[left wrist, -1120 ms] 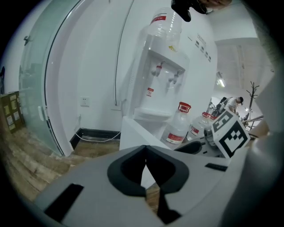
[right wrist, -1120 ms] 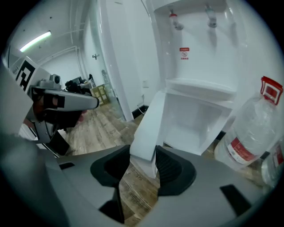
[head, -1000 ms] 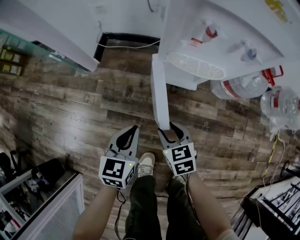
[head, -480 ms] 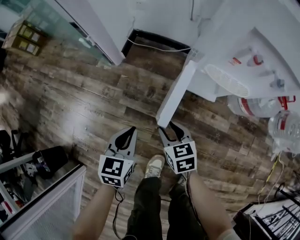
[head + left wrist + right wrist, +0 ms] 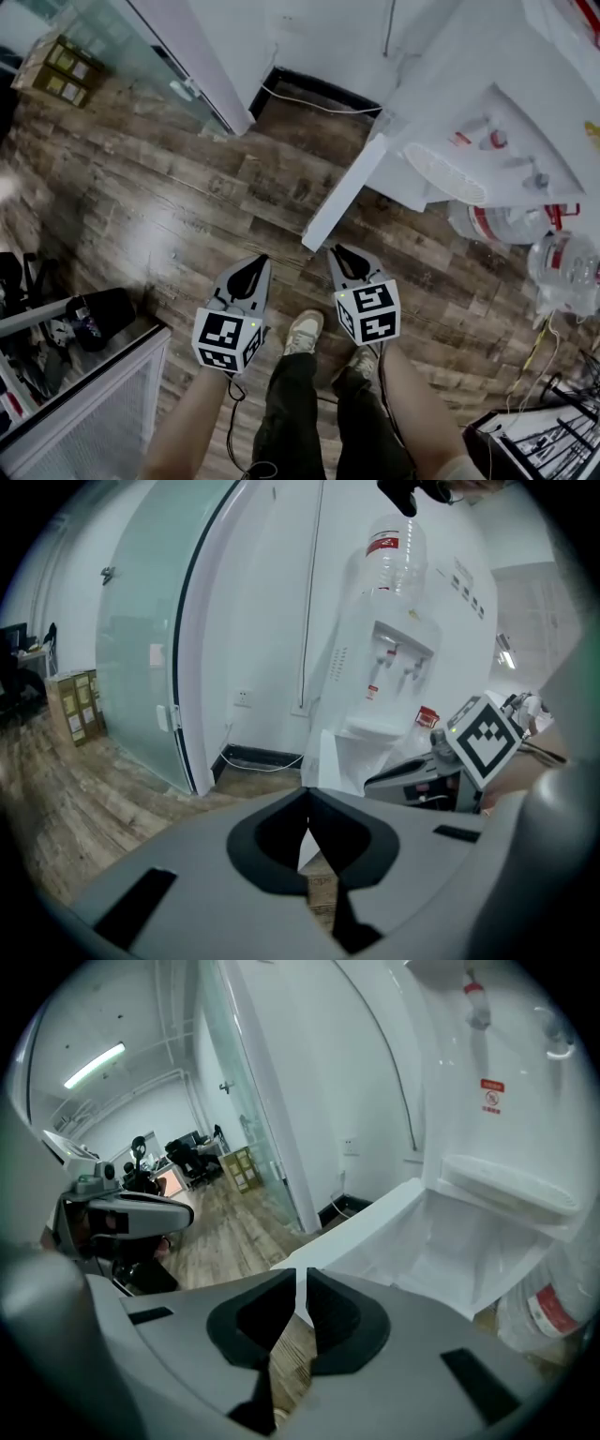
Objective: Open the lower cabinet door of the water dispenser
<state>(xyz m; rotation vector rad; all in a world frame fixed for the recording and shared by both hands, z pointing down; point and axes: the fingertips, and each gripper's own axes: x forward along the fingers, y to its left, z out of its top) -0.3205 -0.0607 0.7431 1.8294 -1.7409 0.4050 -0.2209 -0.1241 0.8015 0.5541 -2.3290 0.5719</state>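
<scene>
Head view: the lower cabinet door (image 5: pixel 342 195) of the water dispenser (image 5: pixel 487 112) stands swung open mid-frame, slanting to lower left; a second ago it ran straight down. Right tongs (image 5: pixel 343 251), then around its lower end, now sit just beside it, off it. Left tongs (image 5: pixel 255 261) lower centre, closed.
Left gripper view: left tongs (image 5: pixel 307 803) tips meet, empty.
Right gripper view: right tongs (image 5: pixel 302 1283) have just been closing, thin slit left, nothing between; door (image 5: pixel 375 1222) lies beyond.
</scene>
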